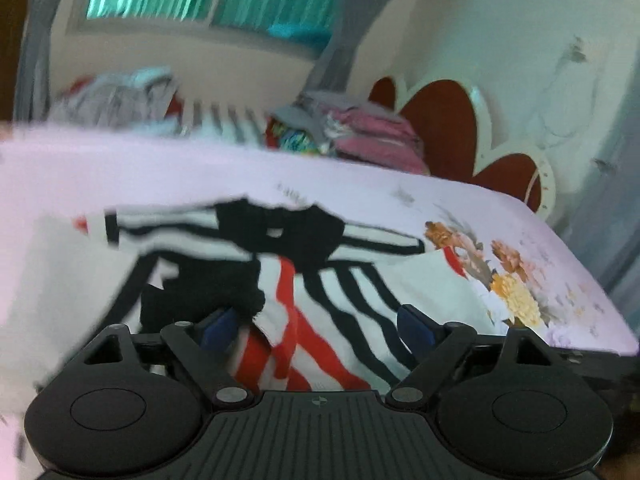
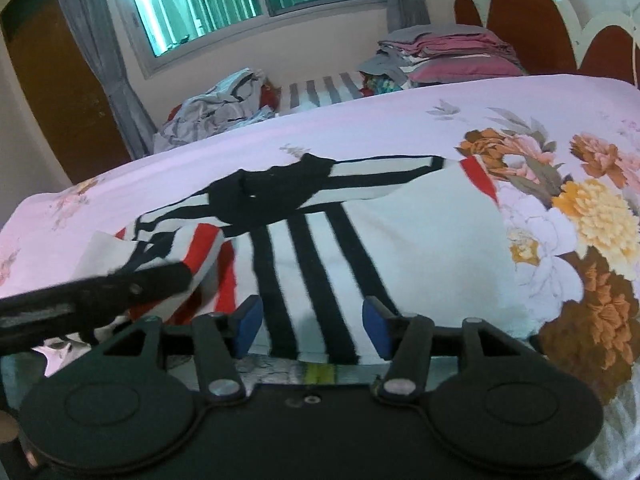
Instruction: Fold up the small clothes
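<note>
Pink floral bedsheet (image 2: 360,120) covered the bed, with a scalloped white-and-red headboard (image 2: 520,20) at its far end and a green-tinted window (image 2: 248,0) with grey curtains on the wall beyond. No brand, label or writing could be read on anything in either view.

Spread on the sheet lay the striped shirt (image 2: 400,232), white with black stripes, red bands and a black collar area pointing away from the cameras. Beyond the shirt, against the wall, sat a crumpled heap of grey clothes (image 2: 216,108), and nearer the headboard a stack of folded pink and grey linens (image 2: 452,52).

Over the shirt's near hem, the right gripper (image 2: 312,328) had its blue-padded fingers wide apart, holding nothing; the black stripes ran between them, and whether the pads touched the cloth could not be told.

At the shirt's left side, the left gripper (image 1: 316,328) also stood open, with bunched red-and-white fabric between its fingers; the left pad (image 1: 218,326) was beside a lifted fold, but no clamping showed. From the right wrist view, its black body (image 2: 120,292) reached over the rumpled sleeve area beside the shirt's red bands.
</note>
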`<state>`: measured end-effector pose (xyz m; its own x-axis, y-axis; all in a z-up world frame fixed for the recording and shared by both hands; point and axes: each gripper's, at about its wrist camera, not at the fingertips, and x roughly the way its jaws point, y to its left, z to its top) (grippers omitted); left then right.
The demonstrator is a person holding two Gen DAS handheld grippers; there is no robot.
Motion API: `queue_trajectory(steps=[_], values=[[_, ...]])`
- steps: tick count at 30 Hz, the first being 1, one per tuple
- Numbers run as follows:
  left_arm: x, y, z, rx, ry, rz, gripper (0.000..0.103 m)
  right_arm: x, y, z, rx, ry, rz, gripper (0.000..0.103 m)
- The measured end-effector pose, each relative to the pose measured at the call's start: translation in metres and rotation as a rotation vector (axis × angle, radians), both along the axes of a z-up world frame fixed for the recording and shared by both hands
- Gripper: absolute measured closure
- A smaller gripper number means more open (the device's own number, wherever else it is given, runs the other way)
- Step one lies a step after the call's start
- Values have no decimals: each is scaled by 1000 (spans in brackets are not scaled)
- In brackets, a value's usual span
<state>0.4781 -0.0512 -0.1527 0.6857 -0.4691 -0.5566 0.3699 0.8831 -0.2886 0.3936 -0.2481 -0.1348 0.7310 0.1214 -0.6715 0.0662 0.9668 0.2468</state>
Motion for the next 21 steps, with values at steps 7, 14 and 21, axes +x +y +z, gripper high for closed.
queue_trajectory(steps=[7, 14, 21], values=[[-14, 68, 18, -36, -17, 172, 18, 5, 35, 9, 2, -28, 109, 41], [-41, 137, -6, 128, -10, 345, 18, 23, 93, 3, -80, -27, 215, 40], [-48, 147, -38, 234, 18, 327, 31, 55, 114, -10, -105, 28, 193, 48]])
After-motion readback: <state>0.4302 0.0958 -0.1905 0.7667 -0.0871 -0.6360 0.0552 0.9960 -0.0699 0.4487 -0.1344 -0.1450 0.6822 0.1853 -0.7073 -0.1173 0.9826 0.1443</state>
